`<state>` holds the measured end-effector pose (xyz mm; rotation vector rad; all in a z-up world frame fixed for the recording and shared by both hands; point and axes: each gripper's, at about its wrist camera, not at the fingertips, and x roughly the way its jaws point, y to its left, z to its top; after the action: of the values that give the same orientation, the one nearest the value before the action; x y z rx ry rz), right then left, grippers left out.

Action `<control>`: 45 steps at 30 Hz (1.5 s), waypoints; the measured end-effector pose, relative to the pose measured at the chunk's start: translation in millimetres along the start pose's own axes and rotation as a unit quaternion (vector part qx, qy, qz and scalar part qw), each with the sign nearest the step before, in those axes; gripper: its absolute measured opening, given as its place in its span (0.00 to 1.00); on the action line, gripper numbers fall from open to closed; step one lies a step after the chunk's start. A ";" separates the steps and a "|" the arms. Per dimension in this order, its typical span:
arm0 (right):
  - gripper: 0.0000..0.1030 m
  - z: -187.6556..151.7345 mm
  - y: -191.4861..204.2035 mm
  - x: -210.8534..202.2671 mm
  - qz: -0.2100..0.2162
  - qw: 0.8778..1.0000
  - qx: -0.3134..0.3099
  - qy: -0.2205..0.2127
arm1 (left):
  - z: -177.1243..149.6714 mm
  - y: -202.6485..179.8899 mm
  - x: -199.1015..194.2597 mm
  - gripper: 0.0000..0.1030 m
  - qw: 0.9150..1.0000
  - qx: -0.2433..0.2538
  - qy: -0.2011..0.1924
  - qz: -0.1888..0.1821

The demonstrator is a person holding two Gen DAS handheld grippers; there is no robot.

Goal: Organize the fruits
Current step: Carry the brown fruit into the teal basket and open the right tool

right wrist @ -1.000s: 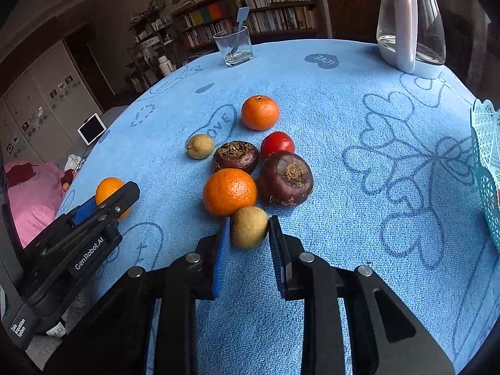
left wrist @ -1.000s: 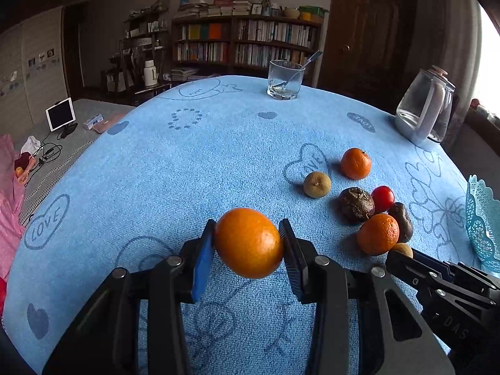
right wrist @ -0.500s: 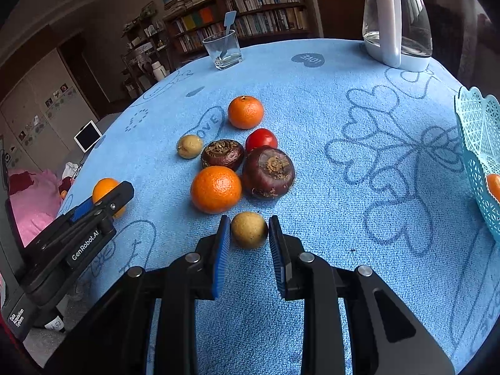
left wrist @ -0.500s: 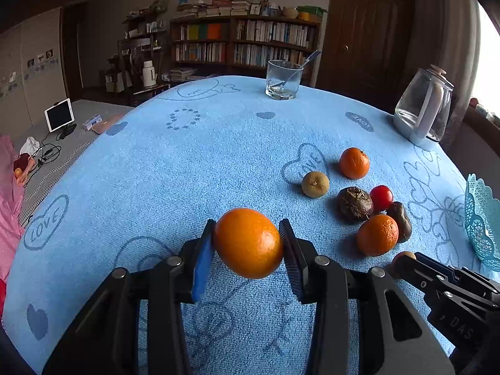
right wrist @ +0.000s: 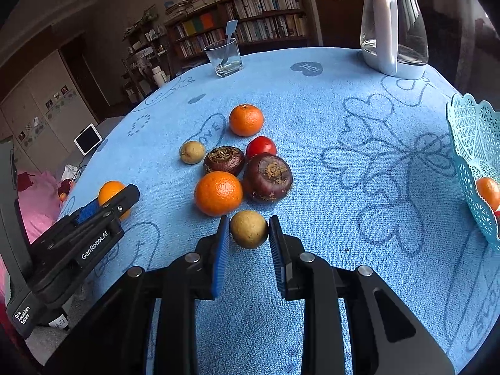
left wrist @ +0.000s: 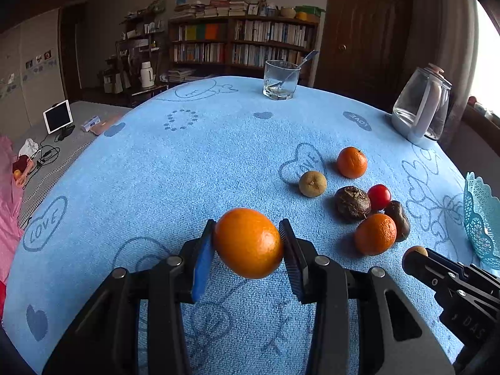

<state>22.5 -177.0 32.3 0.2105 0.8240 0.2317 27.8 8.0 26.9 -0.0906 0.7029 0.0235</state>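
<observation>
My left gripper (left wrist: 248, 243) is shut on a large orange (left wrist: 248, 243) and holds it above the blue tablecloth. My right gripper (right wrist: 249, 229) is shut on a small tan round fruit (right wrist: 249, 229), lifted just in front of the fruit cluster. On the cloth lie an orange (right wrist: 218, 193), two dark brown fruits (right wrist: 268, 177) (right wrist: 224, 160), a red tomato (right wrist: 261, 147), a second orange (right wrist: 246, 120) and a small tan fruit (right wrist: 192, 152). A turquoise lace basket (right wrist: 472, 143) at the right edge holds an orange (right wrist: 487, 189).
A glass with a spoon (right wrist: 224, 59) stands at the far side of the table. A glass kettle (right wrist: 393, 28) stands at the far right. The table edge drops off to the left toward a bed with a tablet (left wrist: 57, 118).
The right gripper has lifted the small tan fruit and drawn back slightly from the cluster, bringing more of the basket into view. The left gripper keeps holding its orange nearly still.
</observation>
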 end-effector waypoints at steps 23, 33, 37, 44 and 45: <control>0.25 -2.0 -99.3 -110.6 -0.094 0.983 0.109 -0.112 | 3.5 -0.6 -6.6 0.40 1.000 0.008 -0.006 -0.005; 0.25 -15.8 -153.9 -140.1 -0.150 0.967 0.159 -0.132 | 7.2 -13.4 -19.6 0.40 0.999 0.028 -0.013 -0.017; 0.25 -19.6 -167.6 -140.4 -0.164 0.963 0.168 -0.131 | 8.0 -22.5 -22.8 0.40 0.999 0.034 -0.008 -0.030; 0.27 -26.0 -185.1 -141.0 -0.175 0.958 0.184 -0.134 | 8.0 -38.4 -28.5 0.40 0.998 0.050 -0.009 -0.040; 0.27 -26.4 -187.2 -141.4 -0.174 0.957 0.188 -0.136 | 8.2 -40.7 -29.2 0.40 0.998 0.053 -0.010 -0.041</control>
<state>-67.2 -393.2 62.4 0.4388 0.6118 -0.2845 13.0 -31.5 55.1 -0.0178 0.6794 -0.0902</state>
